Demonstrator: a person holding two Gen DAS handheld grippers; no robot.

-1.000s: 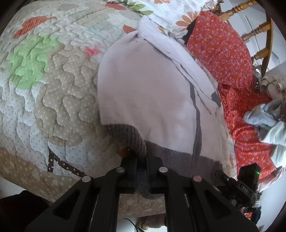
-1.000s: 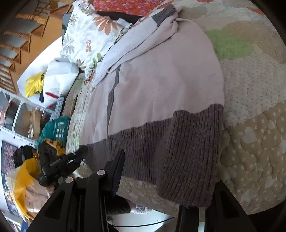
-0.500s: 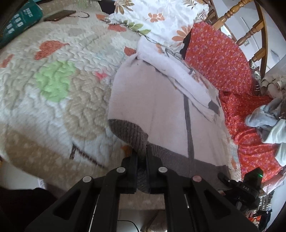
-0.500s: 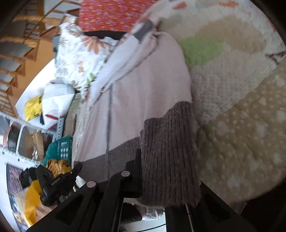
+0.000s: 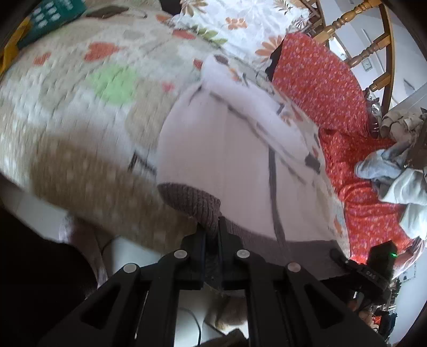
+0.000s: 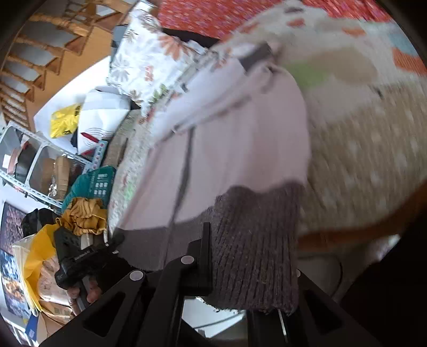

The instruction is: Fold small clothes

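Item: small sweater [image 5: 234,165], pale lilac body, grey-brown ribbed hem band [image 5: 194,202], a dark seam line running up the front. Location: laid flat on the quilted bed cover [image 5: 80,112], hem end at the bed's near edge, neck end toward the floral pillow [image 5: 240,24].

Left tongs [image 5: 212,240]: closed tight on a corner of the ribbed hem, cloth pinched between the two tips.

Right tongs [image 6: 248,269]: a wide flap of the ribbed hem [image 6: 256,245] drapes over them. One finger [image 6: 205,256] shows beside the flap and the other is hidden under it, so whether they are clamped on it cannot be told.

Change since one second ago: both views have drawn back and up from the sweater. More bed cover now shows beyond it, the bed's near edge and pale floor have come into view, and both pictures are blurred with motion. The hem corners sit higher against the body than they did.

Reading: the hem end appears to be lifting off the bed cover, likely the start of carrying the hem toward the neck for a crosswise fold. Fold not yet made; the body lies flat, with the sleeves bunched at the neck end.

Nearby, not in use: red patterned cloth [image 5: 320,88], beside the sweater on the side away from the green patch of the cover.
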